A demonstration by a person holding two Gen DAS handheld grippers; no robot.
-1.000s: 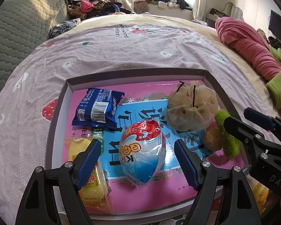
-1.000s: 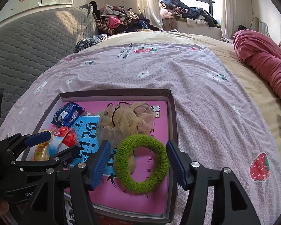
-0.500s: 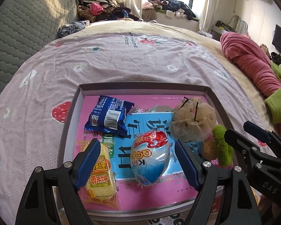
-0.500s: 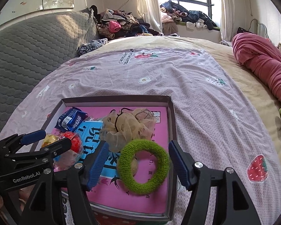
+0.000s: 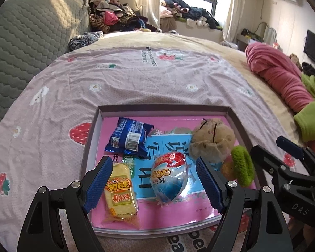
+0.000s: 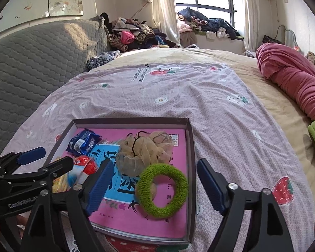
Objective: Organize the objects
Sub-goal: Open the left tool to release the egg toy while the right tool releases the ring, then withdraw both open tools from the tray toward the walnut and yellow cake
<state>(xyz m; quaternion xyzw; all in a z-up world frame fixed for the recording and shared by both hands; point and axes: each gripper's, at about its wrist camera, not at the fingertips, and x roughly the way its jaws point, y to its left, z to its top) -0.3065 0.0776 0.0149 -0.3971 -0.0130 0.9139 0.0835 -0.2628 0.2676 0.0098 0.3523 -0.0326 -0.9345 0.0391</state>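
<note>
While the left tongs [image 5: 154, 180] hang wide and empty over the foil-wrapped egg-shaped sweet [image 5: 170, 176], the right tongs [image 6: 152, 183] are opening around the fuzzy green ring [image 6: 162, 190]; beyond them, every object already lies in the shallow grey box [image 6: 190, 138], so little seems left.

A shallow box [image 5: 90, 142] on the bed holds a blue snack packet [image 5: 129, 138], yellow rice cracker [image 5: 119, 193], wrapped egg [image 5: 171, 176], beige scrunchie [image 6: 142, 151] and green scrunchie [image 6: 162, 189].

right gripper [image 6: 151, 185] jaws opening wider around green ring [image 6: 161, 190], left gripper [image 5: 155, 184] lifted away from tray [image 5: 163, 108]
</note>
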